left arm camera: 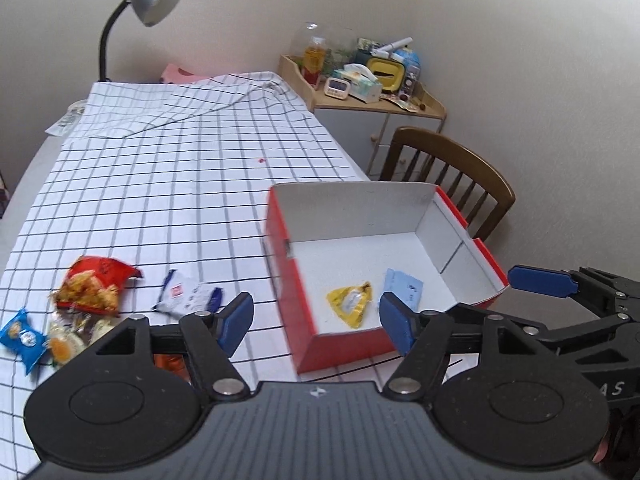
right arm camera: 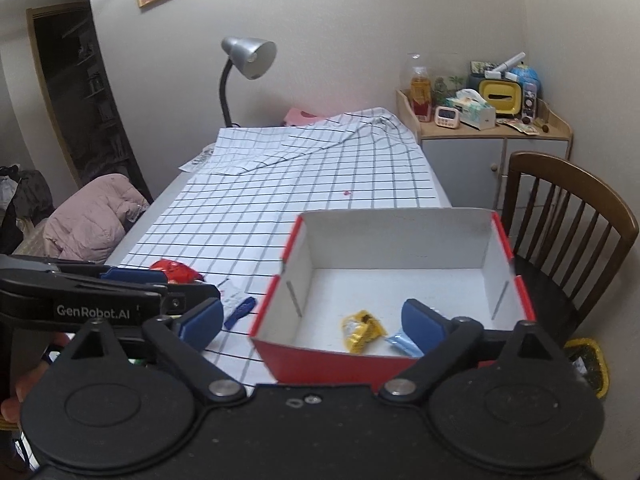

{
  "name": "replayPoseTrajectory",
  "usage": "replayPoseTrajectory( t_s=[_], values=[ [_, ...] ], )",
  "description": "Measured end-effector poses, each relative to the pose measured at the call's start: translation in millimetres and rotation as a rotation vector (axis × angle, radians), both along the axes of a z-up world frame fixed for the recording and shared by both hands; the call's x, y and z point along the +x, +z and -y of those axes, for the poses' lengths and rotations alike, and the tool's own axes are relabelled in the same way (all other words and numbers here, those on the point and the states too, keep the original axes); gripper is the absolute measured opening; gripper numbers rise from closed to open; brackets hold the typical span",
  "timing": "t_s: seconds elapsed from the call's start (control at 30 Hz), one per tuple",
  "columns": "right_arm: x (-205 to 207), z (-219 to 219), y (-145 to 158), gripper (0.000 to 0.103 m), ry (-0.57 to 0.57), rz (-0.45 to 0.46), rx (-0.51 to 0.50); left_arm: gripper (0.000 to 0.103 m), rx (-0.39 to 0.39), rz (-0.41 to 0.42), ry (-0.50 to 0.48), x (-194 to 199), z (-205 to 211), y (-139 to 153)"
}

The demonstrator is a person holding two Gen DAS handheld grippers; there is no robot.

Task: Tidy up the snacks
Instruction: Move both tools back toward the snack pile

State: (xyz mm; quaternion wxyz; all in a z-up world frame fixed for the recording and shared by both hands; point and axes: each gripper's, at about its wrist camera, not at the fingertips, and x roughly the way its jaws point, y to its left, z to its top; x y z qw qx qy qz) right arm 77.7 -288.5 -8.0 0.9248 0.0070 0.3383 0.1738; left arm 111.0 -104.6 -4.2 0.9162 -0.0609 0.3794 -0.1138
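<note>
Both the left gripper (left arm camera: 316,322) and right gripper (right arm camera: 312,318) hang spread and empty near the box (left arm camera: 280,220), which holds two packets while, apparently, five lie loose leftward; thin wrappers may slip the pads.

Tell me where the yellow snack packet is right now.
The yellow snack packet lies on the floor of the red box, near its front wall, just left of a light blue packet; the right wrist view shows it there too.

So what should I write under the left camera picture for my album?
Open left gripper hovers between loose snacks on the checked tablecloth and a red box holding a yellow packet and a blue one.
</note>
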Motion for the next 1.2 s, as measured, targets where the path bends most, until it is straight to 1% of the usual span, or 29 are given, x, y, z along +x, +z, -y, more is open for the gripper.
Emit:
replayPoseTrajectory(
  t_s=[0.17,0.23,0.3,0.4,0.53,0.63,0.7,0.77,0.87,0.93,1.07,1.2],
  values=[
    [-13,-26,-2,0.102,0.018,0.025,-0.004,0.075,-0.006,0.007,0.03,-15,-32,0],
    [-17,-37,-4,0.102,0.032,0.032,-0.005,0.079,-0.011,0.009,0.04,-20,-46,0],
    [-20,-47,-7,0.102,0.045,0.029,-0.001,0.082,-0.021,0.01,0.046,-25,-59,-1],
    [-24,-62,-10,0.102,0.058,0.024,0.007,0.084,-0.022,0.013,0.056,-31,-78,-4],
    [-26,-80,-15,0.102,0.072,0.01,0.024,0.087,-0.021,-0.007,0.069,-34,-103,-12],
    [-26,-90,-21,0.102,0.076,-0.008,0.034,0.089,-0.017,-0.033,0.089,-32,-120,-23],
    [-21,-97,-27,0.102,0.069,-0.032,0.046,0.089,0.0,-0.044,0.107,-32,-129,-32],
    [-18,-104,-34,0.102,0.062,-0.058,0.057,0.089,0.029,-0.049,0.12,-31,-136,-43],
    [-10,-114,-45,0.102,0.056,-0.09,0.059,0.089,0.096,-0.056,0.133,-28,-143,-62],
    [-4,-120,-54,0.102,0.047,-0.116,0.059,0.089,0.118,-0.075,0.138,-24,-146,-75],
    [8,-133,-72,0.101,0.029,-0.162,0.055,0.089,0.134,-0.123,0.137,-18,-149,-99],
    [18,-149,-87,0.099,0.043,-0.193,0.03,0.089,0.14,-0.158,0.118,-12,-150,-116]
  ],
)
